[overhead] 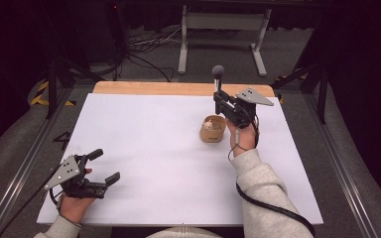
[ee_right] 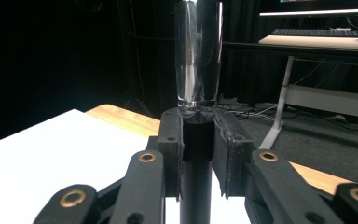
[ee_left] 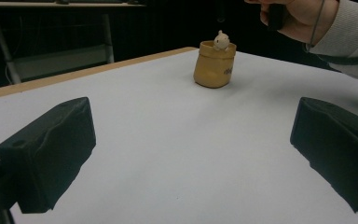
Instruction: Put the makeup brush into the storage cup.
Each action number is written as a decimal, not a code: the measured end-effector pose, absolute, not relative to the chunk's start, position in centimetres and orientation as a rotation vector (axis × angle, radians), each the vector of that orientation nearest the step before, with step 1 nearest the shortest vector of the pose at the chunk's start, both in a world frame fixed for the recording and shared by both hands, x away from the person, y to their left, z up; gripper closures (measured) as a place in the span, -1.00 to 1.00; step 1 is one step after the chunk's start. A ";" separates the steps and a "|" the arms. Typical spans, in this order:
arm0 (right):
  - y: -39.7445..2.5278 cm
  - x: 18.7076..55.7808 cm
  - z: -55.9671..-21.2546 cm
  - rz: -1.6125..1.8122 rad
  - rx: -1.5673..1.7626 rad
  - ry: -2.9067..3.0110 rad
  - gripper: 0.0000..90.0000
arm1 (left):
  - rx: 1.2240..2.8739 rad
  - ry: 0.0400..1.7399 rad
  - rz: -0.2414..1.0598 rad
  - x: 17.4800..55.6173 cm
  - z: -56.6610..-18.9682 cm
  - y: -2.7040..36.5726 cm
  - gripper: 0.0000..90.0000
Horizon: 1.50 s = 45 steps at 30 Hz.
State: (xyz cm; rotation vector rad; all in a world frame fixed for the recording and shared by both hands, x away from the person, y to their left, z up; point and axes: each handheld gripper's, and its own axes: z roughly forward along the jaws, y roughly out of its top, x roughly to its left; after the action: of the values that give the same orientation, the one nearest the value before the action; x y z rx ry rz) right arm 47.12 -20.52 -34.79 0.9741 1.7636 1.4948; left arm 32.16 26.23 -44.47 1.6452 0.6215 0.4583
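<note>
My right gripper [overhead: 220, 100] [ee_right: 197, 135] is shut on a tool [overhead: 218, 74] [ee_right: 198, 56] with a black handle, a shiny silver shaft and a rounded grey head. It holds the tool upright above the table's far right part. Just below and left of it a small tan sack-shaped pot [overhead: 213, 130] [ee_left: 214, 65] stands on the white table top [overhead: 154, 139], with a little white figure [ee_left: 221, 41] poking out of its top. Low over the near left corner my left gripper [overhead: 105, 165] [ee_left: 191, 126] is open, nothing between its jaws, pointed toward the pot.
A wooden strip [overhead: 154, 88] runs along the table's far edge. Beyond it are a white desk frame [overhead: 223, 29] and cables on the floor. A black cable [overhead: 273, 206] trails down the right sleeve.
</note>
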 end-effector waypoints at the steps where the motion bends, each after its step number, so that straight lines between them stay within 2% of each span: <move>1: -20.5 47.1 -34.9 1.492 0.978 1.765 0.66 | 1.642 0.625 0.456 32.1 -44.5 26.2 -0.99; 45: -21.4 47.4 -40.4 1.448 1.042 1.854 0.66 | 1.646 0.613 0.467 32.2 -44.4 26.3 -0.99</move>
State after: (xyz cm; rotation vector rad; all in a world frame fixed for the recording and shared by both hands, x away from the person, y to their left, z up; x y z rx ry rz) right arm 47.38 -21.44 -40.38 1.0420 1.8536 1.4482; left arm 32.19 26.28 -44.42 1.6459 0.6134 0.4669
